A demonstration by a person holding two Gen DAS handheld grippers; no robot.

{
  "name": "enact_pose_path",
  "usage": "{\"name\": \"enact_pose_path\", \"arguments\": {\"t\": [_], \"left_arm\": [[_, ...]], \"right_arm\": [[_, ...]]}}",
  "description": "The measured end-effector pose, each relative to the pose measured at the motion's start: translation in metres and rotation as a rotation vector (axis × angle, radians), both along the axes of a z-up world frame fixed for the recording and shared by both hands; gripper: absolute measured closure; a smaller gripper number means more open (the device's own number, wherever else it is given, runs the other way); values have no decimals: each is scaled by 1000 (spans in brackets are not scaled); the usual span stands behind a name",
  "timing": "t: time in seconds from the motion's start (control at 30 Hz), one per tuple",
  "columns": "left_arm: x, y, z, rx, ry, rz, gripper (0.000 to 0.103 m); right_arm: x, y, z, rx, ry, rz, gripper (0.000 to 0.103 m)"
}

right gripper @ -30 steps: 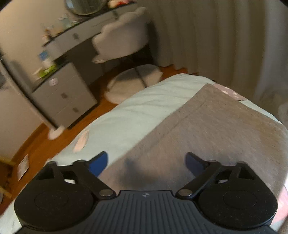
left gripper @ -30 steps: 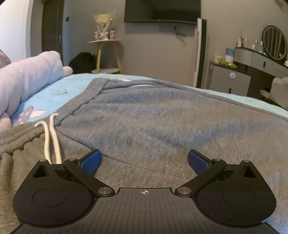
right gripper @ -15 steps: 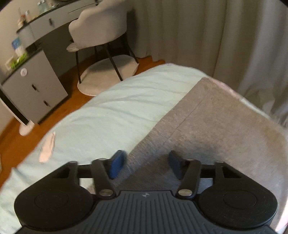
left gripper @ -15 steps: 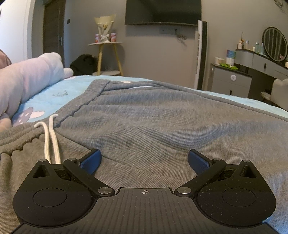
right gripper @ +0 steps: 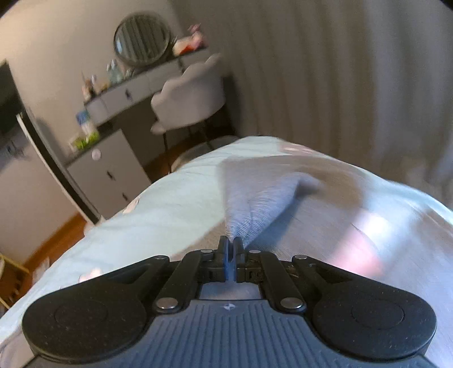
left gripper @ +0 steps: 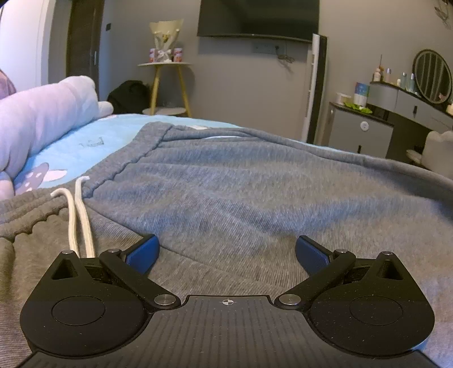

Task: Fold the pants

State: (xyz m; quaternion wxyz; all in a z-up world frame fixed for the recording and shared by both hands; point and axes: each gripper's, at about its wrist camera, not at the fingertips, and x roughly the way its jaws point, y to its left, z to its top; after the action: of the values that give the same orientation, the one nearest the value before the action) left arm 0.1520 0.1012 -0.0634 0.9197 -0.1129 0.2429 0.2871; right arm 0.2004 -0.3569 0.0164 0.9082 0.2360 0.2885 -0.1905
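**mika:** Pants (left gripper: 254,198) are grey sweats, spread flat on the bed (left gripper: 85,141) with the light blue sheet. In the left view the waistband (left gripper: 25,209) sits at the near left, and two white drawstring ends (left gripper: 82,215) lie on the fabric, running down behind the left gripper (left gripper: 226,252).

**jo:** What's that gripper doing?

**mika:** It hovers low over the cloth with its blue fingers (left gripper: 143,250) spread wide, nothing between them. Can't tell if it's touching the fabric.

**jo:** And the right gripper (right gripper: 230,249)?

**mika:** Its fingers are pressed together, pinching a bit of the pants (right gripper: 260,198). The cloth rises to the tips in a tented ridge and looks pulled up off the bed (right gripper: 170,203). That view is pretty blurry though.

**jo:** Anything else around?

**mika:** A pale purple plush thing (left gripper: 36,119) lies on the bed at far left, well apart from the pants. Behind it are a TV (left gripper: 257,19) on the wall, a small side table (left gripper: 164,82), and a dresser with a round mirror (left gripper: 431,75). The right view also shows a chair (right gripper: 189,96) and curtains (right gripper: 339,70).
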Motion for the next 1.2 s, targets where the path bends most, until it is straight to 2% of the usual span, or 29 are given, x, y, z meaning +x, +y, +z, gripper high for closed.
{"name": "enact_pose_path", "arguments": {"t": [0.07,0.17,0.2,0.27,0.33,0.4,0.43,0.57,0.63,0.7,0.77,0.83,0.87,0.93,1.03,1.07,1.1,1.13,1.2], "left_arm": [[-2,3,2,-22,-8,-8,0],[-7,9,8,-64,-27,-23,0],[-9,11,11,-80,-31,-31,0],[-13,16,19,-121,-44,-53,0],[-16,23,31,-187,-80,-113,0],[-11,33,45,-290,-85,-178,0],[-6,39,50,-358,-93,-202,0],[37,63,59,-587,-56,-265,0],[64,66,62,-620,-16,-258,0],[87,65,63,-626,7,-261,6],[110,63,58,-643,61,-267,33],[133,64,47,-694,130,-279,41],[142,66,40,-720,155,-272,49],[152,71,29,-736,169,-223,57],[159,75,17,-808,155,-208,58],[160,75,17,-818,152,-213,66],[163,74,16,-819,158,-228,76],[165,73,16,-815,176,-240,96],[162,70,23,-793,166,-247,97]], "right_arm": [[-55,8,-9,-9,24,-29,100],[-102,14,-36,-23,156,2,100],[-110,14,-41,-65,207,-15,97],[-116,17,-36,-177,226,14,93],[-117,20,-21,-248,171,29,77],[-108,17,-9,-260,112,74,50],[-100,16,-6,-254,98,94,48],[-56,15,-10,-265,114,184,48],[-41,15,-15,-295,128,215,48],[-30,17,-24,-315,156,232,48],[-27,11,-31,-296,181,231,50],[-21,7,-35,-294,181,228,54],[-20,4,-36,-286,180,236,58],[-14,-2,-43,-281,213,230,60],[-6,-10,-57,-294,263,226,60],[-5,-14,-59,-282,261,221,64],[-4,-18,-61,-269,252,214,79],[-3,-21,-61,-262,251,211,91],[-7,-29,-57,-224,231,193,98]]}}
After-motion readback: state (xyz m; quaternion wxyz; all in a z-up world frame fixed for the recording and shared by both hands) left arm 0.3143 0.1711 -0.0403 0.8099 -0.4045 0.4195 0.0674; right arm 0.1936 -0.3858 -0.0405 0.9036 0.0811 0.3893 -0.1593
